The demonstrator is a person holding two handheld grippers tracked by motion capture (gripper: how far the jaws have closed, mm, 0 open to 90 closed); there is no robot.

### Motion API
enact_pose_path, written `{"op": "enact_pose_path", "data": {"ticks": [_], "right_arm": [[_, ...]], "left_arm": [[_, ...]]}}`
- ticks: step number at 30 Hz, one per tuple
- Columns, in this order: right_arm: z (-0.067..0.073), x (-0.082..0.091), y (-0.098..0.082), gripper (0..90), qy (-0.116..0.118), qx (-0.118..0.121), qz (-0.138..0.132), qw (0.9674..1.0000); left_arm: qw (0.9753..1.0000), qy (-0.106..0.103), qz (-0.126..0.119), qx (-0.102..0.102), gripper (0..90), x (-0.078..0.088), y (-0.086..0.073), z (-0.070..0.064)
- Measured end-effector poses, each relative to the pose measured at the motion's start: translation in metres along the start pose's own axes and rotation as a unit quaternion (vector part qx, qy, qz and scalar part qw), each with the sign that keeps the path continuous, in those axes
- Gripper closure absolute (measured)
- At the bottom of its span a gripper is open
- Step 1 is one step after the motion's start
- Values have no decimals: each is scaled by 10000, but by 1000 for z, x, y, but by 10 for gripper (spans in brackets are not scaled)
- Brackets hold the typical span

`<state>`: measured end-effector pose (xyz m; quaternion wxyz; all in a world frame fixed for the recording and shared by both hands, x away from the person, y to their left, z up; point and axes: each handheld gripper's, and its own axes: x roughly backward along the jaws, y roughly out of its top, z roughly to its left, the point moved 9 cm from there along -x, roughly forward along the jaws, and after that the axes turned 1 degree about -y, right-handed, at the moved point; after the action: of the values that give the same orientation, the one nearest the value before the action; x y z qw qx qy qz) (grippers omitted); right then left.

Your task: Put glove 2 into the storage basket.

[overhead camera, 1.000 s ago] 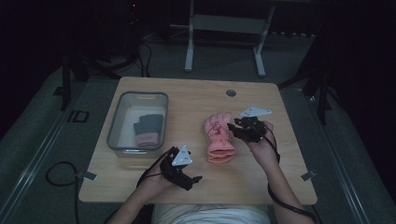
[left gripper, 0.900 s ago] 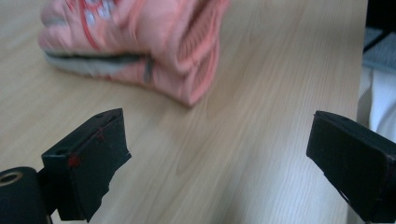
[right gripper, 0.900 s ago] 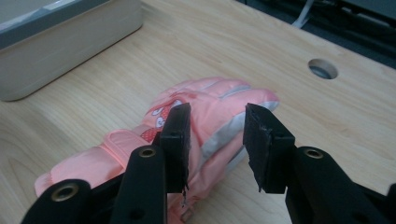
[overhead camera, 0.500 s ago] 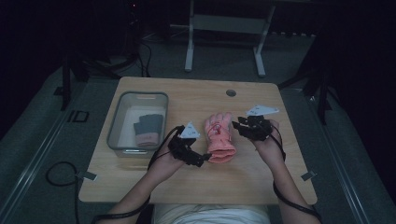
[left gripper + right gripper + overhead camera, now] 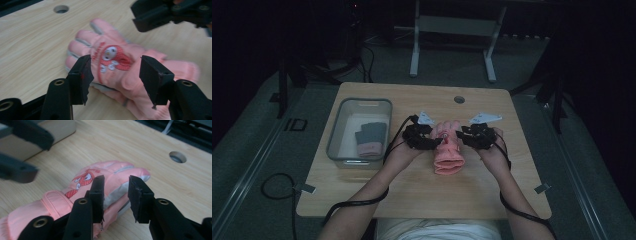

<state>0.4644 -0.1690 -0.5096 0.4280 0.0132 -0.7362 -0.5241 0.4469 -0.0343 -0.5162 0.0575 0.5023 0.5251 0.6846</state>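
Left gripper [image 5: 438, 140] moved onto pink glove [image 5: 448, 152], jaws closing, right gripper [image 5: 460, 136] opposite

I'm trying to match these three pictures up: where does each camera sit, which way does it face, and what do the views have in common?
High view: fixed above the person's side, looking forward and down on the table; both forearms, left gripper and right gripper show.
Left gripper view: rides the left gripper, looking along its jaws, which straddle the pink glove apart from it.
Right gripper view: rides the right gripper, looking across the glove's fingers toward the clear bin.
Shared: all three show the pink glove and the table hole.
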Motion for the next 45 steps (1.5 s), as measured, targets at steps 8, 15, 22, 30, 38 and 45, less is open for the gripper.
{"op": "enact_pose_path", "data": {"ticks": [8, 15, 22, 30, 38, 45], "right_arm": [[1, -17, -16, 595, 332, -289, 185, 9989], [0, -34, -43, 402, 628, -588, 837, 9928], [1, -47, -58, 391, 1109, -1183, 1279, 9784], [9, -54, -58, 532, 1495, -1396, 1458, 9679], [16, -50, -55, 679, 1178, -1311, 1234, 9766], [20, -34, -38, 690, 975, -1328, 808, 9830]], "left_arm": [[9967, 172, 462, 639, 244, -31, -20, 4], [9871, -315, 1020, 1197, 155, -56, -44, -4], [9697, -767, 1033, 2077, 114, -72, -60, 0], [9644, -1216, 956, 2144, 380, -71, -60, -2], [9721, -1104, 905, 1860, 697, -65, -49, -7], [9775, -1126, 830, 1581, 728, -45, -28, -4]]}}
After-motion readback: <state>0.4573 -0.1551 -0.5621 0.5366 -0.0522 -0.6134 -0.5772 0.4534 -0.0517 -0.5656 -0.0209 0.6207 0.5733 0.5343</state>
